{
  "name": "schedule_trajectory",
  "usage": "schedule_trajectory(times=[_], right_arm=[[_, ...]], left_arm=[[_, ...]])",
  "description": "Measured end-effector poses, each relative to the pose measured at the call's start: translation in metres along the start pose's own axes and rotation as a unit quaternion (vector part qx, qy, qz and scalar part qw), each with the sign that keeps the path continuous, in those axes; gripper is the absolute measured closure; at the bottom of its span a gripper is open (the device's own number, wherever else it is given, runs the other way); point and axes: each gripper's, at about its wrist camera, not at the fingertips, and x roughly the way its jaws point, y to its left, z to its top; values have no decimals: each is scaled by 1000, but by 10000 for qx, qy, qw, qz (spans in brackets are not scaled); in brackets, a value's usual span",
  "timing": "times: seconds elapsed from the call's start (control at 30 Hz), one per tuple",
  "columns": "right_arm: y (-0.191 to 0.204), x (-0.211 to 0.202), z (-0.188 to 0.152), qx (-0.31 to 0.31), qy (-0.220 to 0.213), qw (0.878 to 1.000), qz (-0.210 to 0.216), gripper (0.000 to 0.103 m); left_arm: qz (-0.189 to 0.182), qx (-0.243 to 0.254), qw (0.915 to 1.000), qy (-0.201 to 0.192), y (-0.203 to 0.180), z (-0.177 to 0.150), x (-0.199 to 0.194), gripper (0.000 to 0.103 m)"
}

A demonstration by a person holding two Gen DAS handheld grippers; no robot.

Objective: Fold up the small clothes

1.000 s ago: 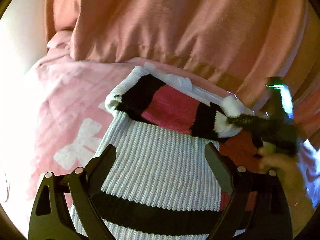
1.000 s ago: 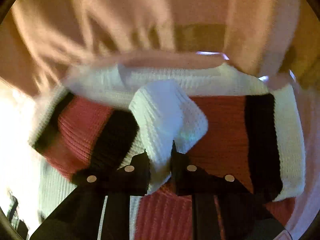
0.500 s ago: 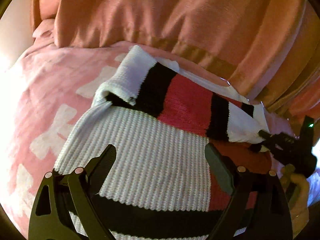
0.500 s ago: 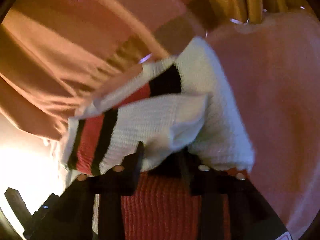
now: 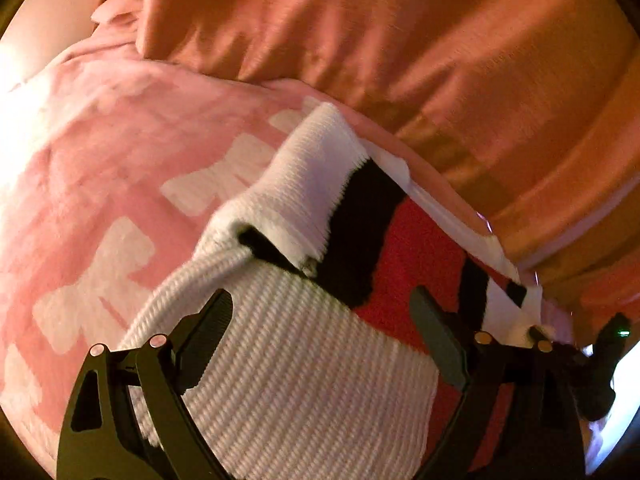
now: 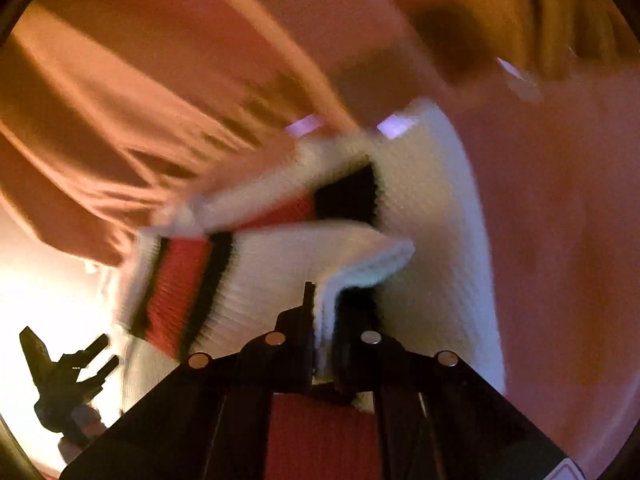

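The striped knit sweater (image 5: 304, 364) lies on a pink blanket (image 5: 100, 184) with white bows, right up against an orange cloth (image 5: 400, 48) behind it. The right gripper (image 6: 326, 312) has its jaws clamped on a white fold of the sweater's edge, lifting that bit off the red part. The left gripper (image 5: 320, 340) hangs over the white ribbed section, jaws wide apart and gripping nothing.
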Motion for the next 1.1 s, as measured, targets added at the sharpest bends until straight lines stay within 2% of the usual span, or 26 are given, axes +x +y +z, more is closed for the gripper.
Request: schedule_trajectory(times=[0.1,0.13,0.17,0.2,0.23,0.3,0.33,0.4,0.5,0.53,0.57,0.6,0.67,0.7,0.73,0.77,0.8,0.9,0.97,1.0,1.07,1.1], right_arm=[[41,-33,21,-643,-502,9953,523,96],[51,-42,26,-906,-684,9920,557,97],[51,-39,29,-1115,-722,9906,330,97],[40,-24,29,-1199,-544,9912,-170,97],[20,-4,28,-1063,-192,9926,-553,96],[-22,32,19,-494,506,9922,-1026,96],[-30,38,14,-426,640,9913,-1072,96],[-30,37,7,-538,566,9917,-1020,91],[-25,31,4,-447,538,9930,-949,88],[-24,31,3,-429,545,9931,-946,83],[-23,30,2,-418,544,9931,-948,72],[-23,28,0,-426,519,9931,-958,68],[-23,27,-4,-429,475,9932,-977,68],[-22,27,-5,-416,458,9933,-980,75],[-20,25,-5,-385,422,9937,-968,82],[-19,22,-6,-366,392,9943,-923,96],[-18,19,-7,-358,345,9947,-899,96],[-7,8,-3,-568,162,9935,-977,96],[-13,16,-10,-811,342,9823,-1653,95],[-19,18,-14,-764,407,9792,-1833,95],[-34,8,-16,-287,385,9852,-1642,95],[-33,0,-14,-164,316,9851,-1686,95]], left_arm=[[-126,-238,9996,-56,7,6,1,15],[-182,-305,9993,-67,8,8,2,15],[-221,-324,9992,-71,8,9,3,15],[-216,-314,9992,-73,6,9,6,15],[-205,-280,9994,-94,5,8,8,15],[-197,-236,9994,-141,3,7,11,15],[-240,-203,9994,-164,1,7,14,15],[-242,-162,9994,-196,0,8,18,15],[-125,-73,9994,-303,0,13,24,15],[-112,-85,9994,-316,2,16,26,15],[-123,-132,9993,-322,4,20,28,15],[-90,-202,9993,-314,7,23,31,16],[6,-418,9986,-338,15,29,36,27],[141,-457,9983,-322,17,31,40,43],[286,-428,9983,-281,19,33,44,47],[382,-360,9982,-279,20,35,46,53],[473,-280,9981,-292,20,36,46,58],[693,-134,9971,-295,25,38,48,60],[783,-53,9965,-281,26,38,50,60],[841,30,9960,-284,25,38,50,60],[965,203,9947,-302,22,36,51,59],[1027,273,9938,-320,20,34,51,59]])
